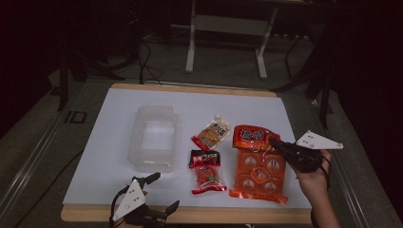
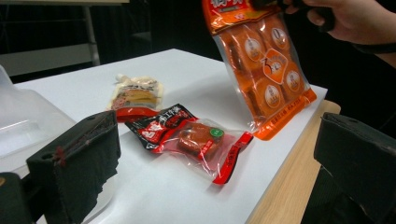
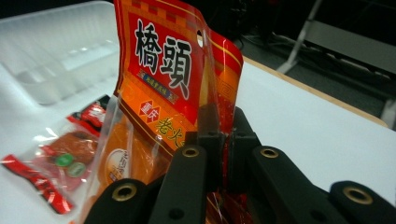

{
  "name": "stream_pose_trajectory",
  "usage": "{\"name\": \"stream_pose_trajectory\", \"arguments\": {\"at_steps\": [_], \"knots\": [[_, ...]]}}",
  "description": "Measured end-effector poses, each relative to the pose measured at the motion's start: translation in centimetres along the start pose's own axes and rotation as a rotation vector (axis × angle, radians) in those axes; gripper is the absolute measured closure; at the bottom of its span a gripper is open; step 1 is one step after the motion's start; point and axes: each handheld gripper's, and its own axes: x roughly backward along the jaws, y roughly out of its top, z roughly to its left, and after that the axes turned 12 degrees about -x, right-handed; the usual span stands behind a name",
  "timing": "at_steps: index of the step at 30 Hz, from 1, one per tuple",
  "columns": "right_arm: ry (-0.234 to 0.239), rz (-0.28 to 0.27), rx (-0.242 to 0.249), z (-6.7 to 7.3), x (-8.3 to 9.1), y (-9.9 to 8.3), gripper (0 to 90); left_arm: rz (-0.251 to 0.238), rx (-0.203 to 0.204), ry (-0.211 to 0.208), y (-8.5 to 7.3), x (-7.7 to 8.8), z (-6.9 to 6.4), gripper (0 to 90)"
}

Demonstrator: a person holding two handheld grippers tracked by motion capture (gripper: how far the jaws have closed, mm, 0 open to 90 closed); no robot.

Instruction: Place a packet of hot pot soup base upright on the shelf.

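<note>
Three sealed snack packets and one clear plastic tray (image 1: pixel 152 137) are on the white table (image 1: pixel 114 109). The right gripper (image 1: pixel 275 141) has its jaws clamped on the glossy top edge of the orange packet (image 1: pixel 259 166), lifting that end. The red packet (image 1: pixel 206 172) and pale packet (image 1: pixel 212 133) lie flat. The left gripper (image 1: pixel 164 192) hovers with jaws apart.

Two black handheld grippers. Left gripper (image 1: pixel 164 192): grey three-cornered top plate with small holes, black cable looping beside body, blocky black jaw pads (image 2: pixel 79 156) with frayed edges. Right gripper (image 1: pixel 277 141): matching grey plate, black linkage arms with brass-ringed pivot holes. Dark strap across right hand (image 1: pixel 314 178).
</note>
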Motion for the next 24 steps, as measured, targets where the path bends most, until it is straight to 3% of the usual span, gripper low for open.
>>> {"name": "stream_pose_trajectory", "arguments": {"at_steps": [9, 12, 17, 24], "knots": [[0.071, -0.019, 0.016, 1.2, 1.0, 0.5, 87.6, -0.006, -0.014, 0.02, 0.5, 0.2, 0.1, 1.0], [0.09, -0.023, 0.056, 1.8, 1.4, 0.8, 87.7, -0.002, -0.008, 0.012, 0.5, 0.1, 0.1, 1.0], [0.099, -0.034, 0.057, 2.1, 1.8, 0.9, 87.8, 0.009, -0.009, -0.003, 0.6, -0.1, -0.1, 1.0], [0.146, -0.084, 0.068, 2.7, 3.7, 1.8, 88.0, 0.007, -0.017, -0.013, 1.1, -0.5, -0.1, 1.0]]}}
